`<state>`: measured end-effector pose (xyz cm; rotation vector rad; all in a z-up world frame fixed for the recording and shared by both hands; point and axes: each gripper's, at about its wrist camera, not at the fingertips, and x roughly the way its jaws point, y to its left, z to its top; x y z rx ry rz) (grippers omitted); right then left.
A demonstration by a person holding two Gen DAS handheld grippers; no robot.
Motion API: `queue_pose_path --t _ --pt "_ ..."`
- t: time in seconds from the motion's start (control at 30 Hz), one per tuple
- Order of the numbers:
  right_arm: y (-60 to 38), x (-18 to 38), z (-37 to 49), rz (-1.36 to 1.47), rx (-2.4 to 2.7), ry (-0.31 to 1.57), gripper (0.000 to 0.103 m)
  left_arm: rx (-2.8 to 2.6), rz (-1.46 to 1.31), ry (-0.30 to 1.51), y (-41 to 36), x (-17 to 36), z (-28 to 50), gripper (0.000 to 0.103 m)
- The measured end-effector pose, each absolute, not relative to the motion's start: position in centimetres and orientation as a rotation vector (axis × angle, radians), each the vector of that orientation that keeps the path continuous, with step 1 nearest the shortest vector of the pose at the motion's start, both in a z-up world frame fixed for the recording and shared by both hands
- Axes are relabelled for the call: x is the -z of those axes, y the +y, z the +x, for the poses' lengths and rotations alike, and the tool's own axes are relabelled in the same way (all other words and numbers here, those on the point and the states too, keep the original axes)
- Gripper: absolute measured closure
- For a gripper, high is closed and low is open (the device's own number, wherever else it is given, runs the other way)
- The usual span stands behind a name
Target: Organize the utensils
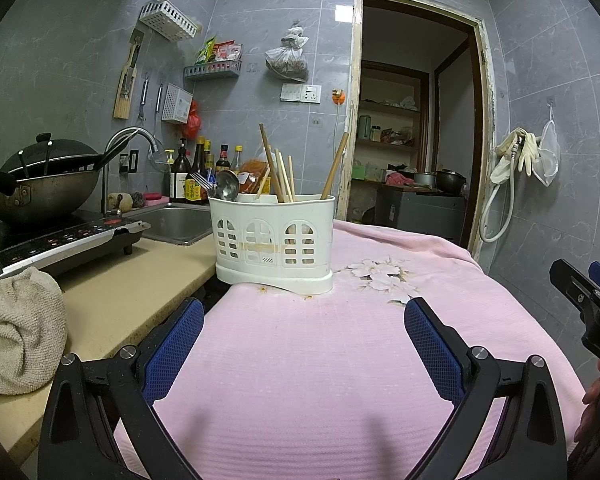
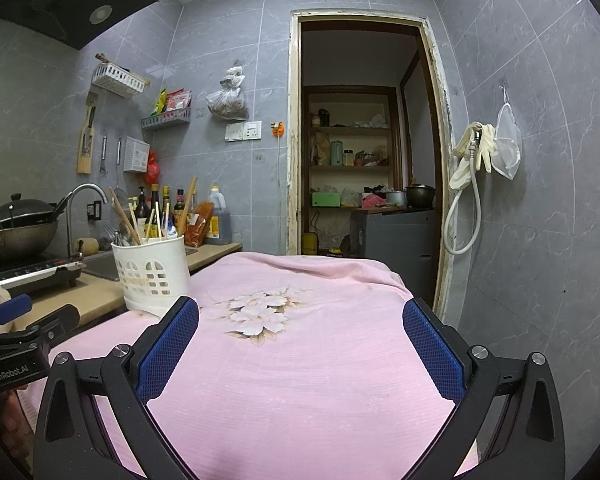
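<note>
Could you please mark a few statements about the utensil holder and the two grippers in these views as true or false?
1. The white utensil holder stands upright on the pink cloth. True.
2. The left gripper grips a chopstick. False: it is open and holds nothing.
3. A metal spoon and fork sit in the holder's left end. True.
4. The right gripper is shut. False: it is open.
5. The holder is empty. False: wooden chopsticks stand in it.

Both wrist cameras look low across the pink cloth toward the grey tiled wall and open doorway. The left view sits close behind the white utensil holder; the right, apparently farther back, catches it at left. Both share the sink corner.
</note>
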<state>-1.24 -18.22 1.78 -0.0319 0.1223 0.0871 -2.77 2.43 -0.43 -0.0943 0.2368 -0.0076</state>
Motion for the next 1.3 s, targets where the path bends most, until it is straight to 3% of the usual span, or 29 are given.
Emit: queue_pose_path --t 1.3 --pt "-17.77 -1.7 -1.53 -0.028 -0.09 0.127 0.0 -0.011 -0.103 0.231 2.19 0.85 -3.15 0.004"
